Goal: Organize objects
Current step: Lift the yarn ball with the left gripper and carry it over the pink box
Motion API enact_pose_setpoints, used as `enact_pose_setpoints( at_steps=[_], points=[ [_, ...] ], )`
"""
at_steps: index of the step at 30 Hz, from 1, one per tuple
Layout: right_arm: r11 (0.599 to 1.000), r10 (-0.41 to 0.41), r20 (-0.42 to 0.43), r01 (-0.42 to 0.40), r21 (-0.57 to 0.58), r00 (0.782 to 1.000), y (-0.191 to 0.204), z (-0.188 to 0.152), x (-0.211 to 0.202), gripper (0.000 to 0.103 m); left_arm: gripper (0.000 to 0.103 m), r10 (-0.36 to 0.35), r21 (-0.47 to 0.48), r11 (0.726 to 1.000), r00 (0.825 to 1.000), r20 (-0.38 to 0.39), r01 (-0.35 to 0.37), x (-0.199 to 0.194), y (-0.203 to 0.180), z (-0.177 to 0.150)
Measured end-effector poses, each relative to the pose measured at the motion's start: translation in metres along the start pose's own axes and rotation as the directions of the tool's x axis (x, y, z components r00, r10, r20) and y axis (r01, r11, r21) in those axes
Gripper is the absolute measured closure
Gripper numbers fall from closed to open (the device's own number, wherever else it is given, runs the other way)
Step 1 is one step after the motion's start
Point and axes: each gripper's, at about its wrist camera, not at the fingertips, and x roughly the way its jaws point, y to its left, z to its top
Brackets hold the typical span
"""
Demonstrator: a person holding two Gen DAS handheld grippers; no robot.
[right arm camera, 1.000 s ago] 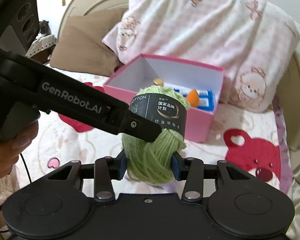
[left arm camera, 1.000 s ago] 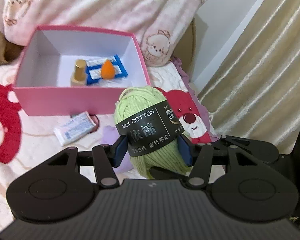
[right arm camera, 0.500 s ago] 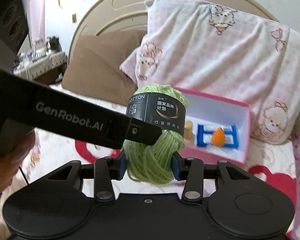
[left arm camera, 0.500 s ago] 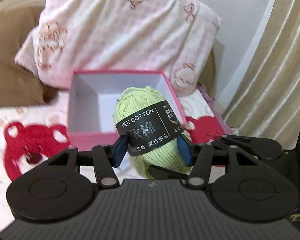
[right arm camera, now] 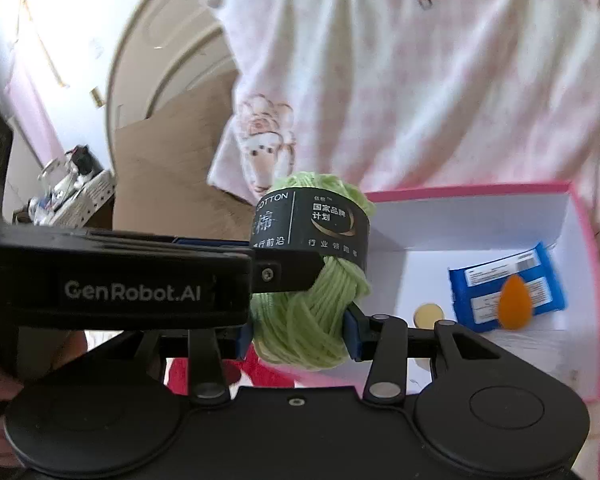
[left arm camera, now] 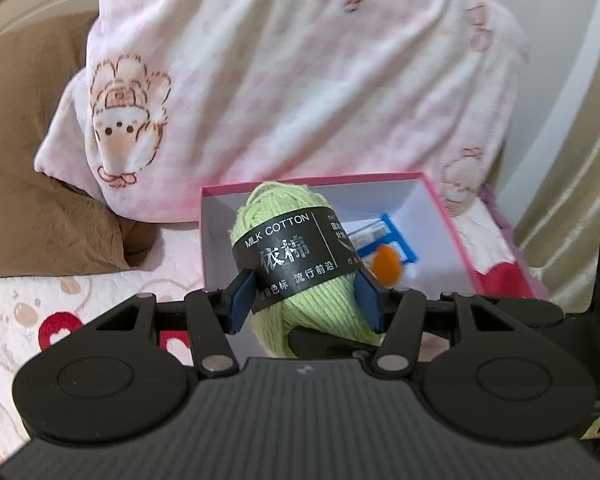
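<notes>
Above the pink box (right arm camera: pixel 588 240), you held the yarn ball (left arm camera: pixel 300 264) clamped by both left gripper (left arm camera: pixel 305 300) and right gripper (right arm camera: pixel 300 330); a blue packet (right arm camera: pixel 504 280) and orange sponge (right arm camera: pixel 515 308) already lay inside; the yarn remained unplaced.

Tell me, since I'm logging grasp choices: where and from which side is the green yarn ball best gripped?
Grip the yarn ball across its middle, at the lower edge of the black label band, coming from the side as the left gripper does. The band is the firmest girth; the loose strands below, where the right gripper pinches, squash more.
</notes>
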Motion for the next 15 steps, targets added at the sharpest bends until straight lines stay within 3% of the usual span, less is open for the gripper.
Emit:
enact_pose_setpoints(
  at_steps=[9,15],
  points=[
    [0.995,-0.084,-0.093,0.089,0.044,0.992,-0.026,0.009,0.062,0.054,0.051,0.016,-0.004,1.000,0.995,-0.096,-0.016,0.076,0.019,0.012],
    [0.989,-0.146,-0.116,0.146,-0.008,0.983,-0.020,-0.003,0.079,0.055,0.052,0.026,-0.016,0.999,0.991,-0.128,-0.028,0.091,0.025,0.000]
  ],
)
